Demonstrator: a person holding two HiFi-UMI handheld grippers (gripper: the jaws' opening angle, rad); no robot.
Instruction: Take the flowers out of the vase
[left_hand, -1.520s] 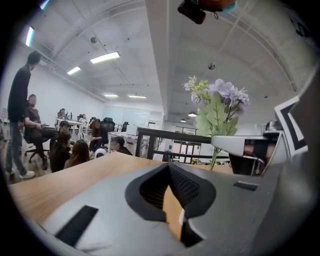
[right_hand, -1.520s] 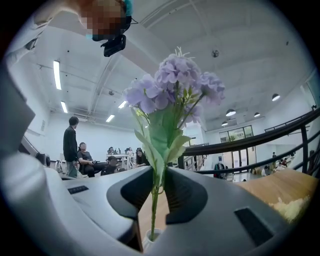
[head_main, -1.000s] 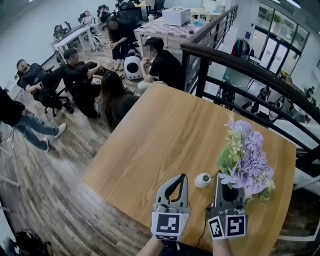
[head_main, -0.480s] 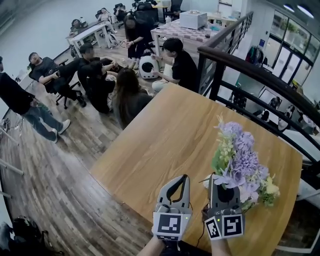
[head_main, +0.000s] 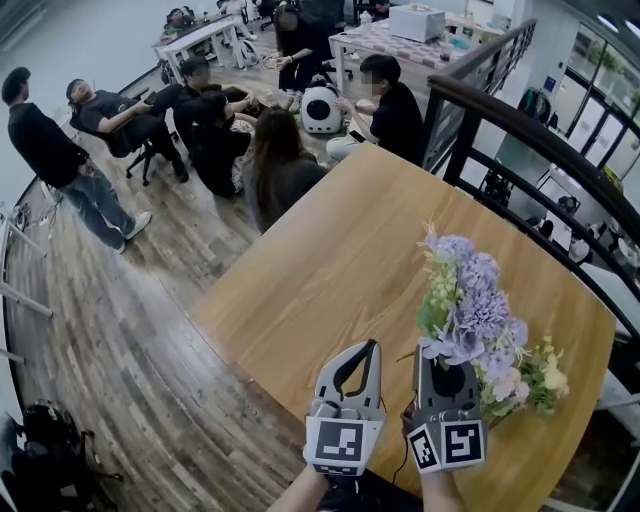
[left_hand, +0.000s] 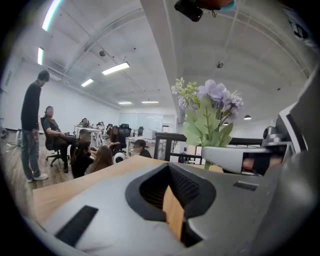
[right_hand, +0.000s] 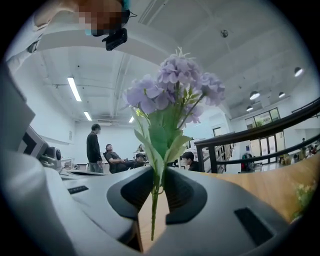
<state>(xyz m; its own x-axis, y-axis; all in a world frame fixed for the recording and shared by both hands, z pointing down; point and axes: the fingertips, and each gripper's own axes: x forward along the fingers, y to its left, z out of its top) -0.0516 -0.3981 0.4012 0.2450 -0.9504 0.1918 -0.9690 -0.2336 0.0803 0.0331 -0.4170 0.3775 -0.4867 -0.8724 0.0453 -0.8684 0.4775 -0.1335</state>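
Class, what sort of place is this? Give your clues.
Likely an open-plan office, seen from a mezzanine: a black railing runs beside the wooden table, with seated people and white desks below.

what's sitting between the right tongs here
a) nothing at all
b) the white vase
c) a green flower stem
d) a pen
c: in the right gripper view a green stem runs down between the right tongs, which are closed on it, with the purple flowers standing above.
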